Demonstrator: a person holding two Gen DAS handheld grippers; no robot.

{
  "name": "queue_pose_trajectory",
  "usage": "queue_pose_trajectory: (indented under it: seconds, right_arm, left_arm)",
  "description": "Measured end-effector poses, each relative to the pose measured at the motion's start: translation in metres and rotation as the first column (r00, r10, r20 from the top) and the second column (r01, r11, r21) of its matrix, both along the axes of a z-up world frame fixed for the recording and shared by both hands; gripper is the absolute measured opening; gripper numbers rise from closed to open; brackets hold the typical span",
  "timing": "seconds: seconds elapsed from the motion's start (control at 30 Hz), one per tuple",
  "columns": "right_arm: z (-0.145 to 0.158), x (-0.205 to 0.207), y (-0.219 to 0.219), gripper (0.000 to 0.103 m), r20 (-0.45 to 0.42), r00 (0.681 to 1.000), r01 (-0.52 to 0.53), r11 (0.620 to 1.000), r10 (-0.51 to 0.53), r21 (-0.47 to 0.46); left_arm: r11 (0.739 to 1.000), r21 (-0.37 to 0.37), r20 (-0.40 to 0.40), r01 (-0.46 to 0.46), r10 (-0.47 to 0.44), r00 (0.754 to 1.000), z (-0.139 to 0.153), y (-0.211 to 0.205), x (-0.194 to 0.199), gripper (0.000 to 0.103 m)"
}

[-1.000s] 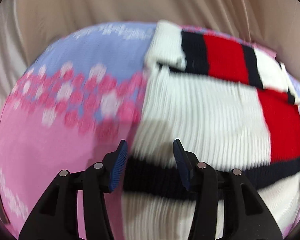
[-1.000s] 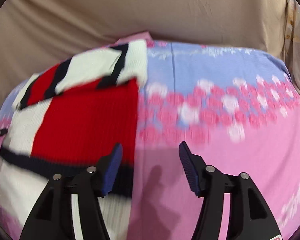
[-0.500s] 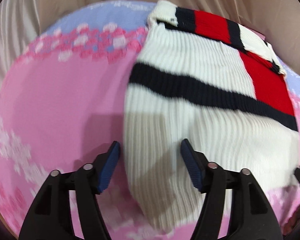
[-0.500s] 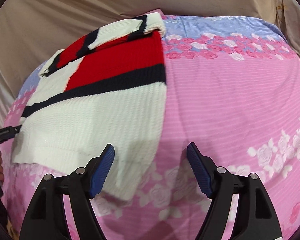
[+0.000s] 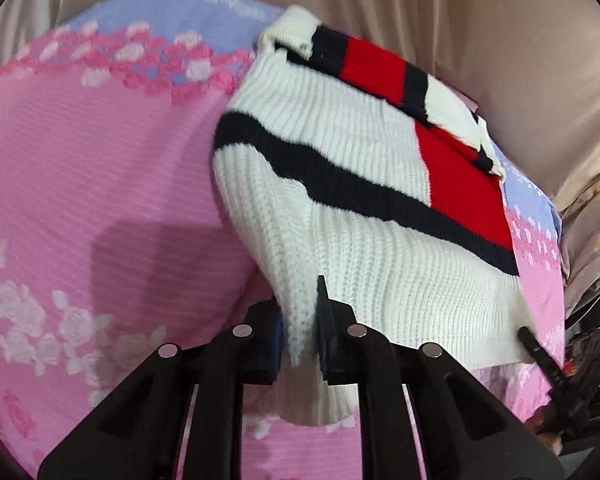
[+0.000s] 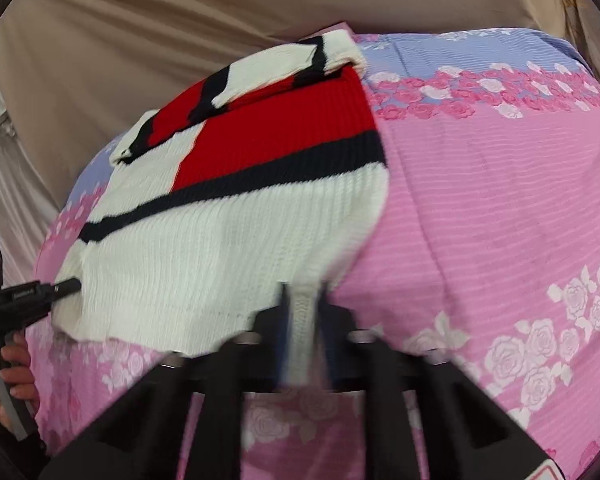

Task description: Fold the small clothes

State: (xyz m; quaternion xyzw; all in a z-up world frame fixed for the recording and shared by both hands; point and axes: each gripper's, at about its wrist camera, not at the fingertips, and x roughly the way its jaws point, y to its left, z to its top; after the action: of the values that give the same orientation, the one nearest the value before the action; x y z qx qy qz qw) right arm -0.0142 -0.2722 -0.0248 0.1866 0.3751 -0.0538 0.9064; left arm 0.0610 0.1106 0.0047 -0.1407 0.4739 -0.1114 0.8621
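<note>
Half a second ago both sets of jaws stood spread over the hem; now the left gripper (image 5: 300,332) is closing on the near left corner of the knit sweater (image 5: 380,208) and the right gripper (image 6: 302,332) pinches the near right corner, ready to fold it away. The sweater lies on the pink floral sheet (image 6: 480,200), with nothing in the way.

You have one knitted sweater (image 5: 372,216), one pink floral sheet (image 5: 100,184), two grippers, and one hand (image 6: 8,376) at nine o'clock.
</note>
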Motion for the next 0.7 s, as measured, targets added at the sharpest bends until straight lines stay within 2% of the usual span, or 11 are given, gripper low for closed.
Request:
queue_pose_trajectory:
  seconds: [0.07, 0.13, 0.23, 0.37, 0.43, 0.53, 0.57, 0.6, 0.63, 0.7]
  right_arm:
    - [0.012, -0.012, -0.006, 0.007, 0.046, 0.999, 0.007, 1.0, -0.008, 0.016]
    - [0.028, -0.031, -0.008, 0.007, 0.08, 0.997, 0.012, 1.0, -0.011, -0.013]
    - [0.041, -0.062, -0.009, 0.006, 0.079, 0.997, -0.007, 1.0, 0.009, -0.025]
    - [0.031, -0.11, 0.001, 0.006, -0.024, 0.999, -0.025, 0.997, 0.023, -0.071]
    - [0.012, -0.129, 0.004, 0.006, -0.101, 0.995, -0.01, 0.997, 0.003, -0.072]
    - [-0.013, -0.138, -0.001, 0.007, -0.15, 0.989, 0.011, 1.0, -0.012, -0.007]
    - [-0.017, -0.138, -0.001, 0.012, -0.155, 0.988, 0.011, 1.0, -0.011, 0.002]
    - [-0.019, -0.136, -0.002, 0.017, -0.152, 0.988, 0.015, 1.0, -0.013, 0.012]
    - [-0.019, -0.133, -0.003, 0.023, -0.14, 0.99, 0.019, 1.0, -0.015, 0.021]
    - [-0.017, -0.127, -0.002, 0.047, -0.113, 0.994, -0.007, 0.999, 0.012, 0.05]
  left_arm:
    - [1.0, 0.012, 0.024, 0.021, -0.022, 0.999, 0.012, 0.002, -0.014, 0.012]
    - [0.998, 0.023, 0.026, 0.057, -0.057, 0.998, 0.02, 0.006, -0.032, 0.012]
    - [0.993, 0.043, -0.019, 0.107, -0.107, 0.994, 0.015, 0.01, -0.066, 0.012]
    - [0.989, -0.001, -0.165, 0.148, -0.146, 0.975, -0.018, 0.011, -0.104, 0.012]
    - [0.99, -0.001, -0.186, 0.141, -0.138, 0.973, -0.03, 0.009, -0.114, 0.013]
    - [0.995, 0.007, -0.142, 0.095, -0.093, 0.985, -0.027, 0.009, -0.112, 0.026]
    - [0.997, -0.005, -0.133, 0.079, -0.079, 0.988, -0.025, 0.009, -0.11, 0.042]
    - [0.998, -0.032, -0.116, 0.059, -0.062, 0.991, -0.024, 0.01, -0.109, 0.059]
    - [0.997, -0.054, -0.11, 0.049, -0.055, 0.992, -0.025, 0.011, -0.106, 0.063]
    - [0.997, -0.062, -0.081, 0.035, -0.04, 0.996, -0.025, 0.011, -0.101, 0.071]
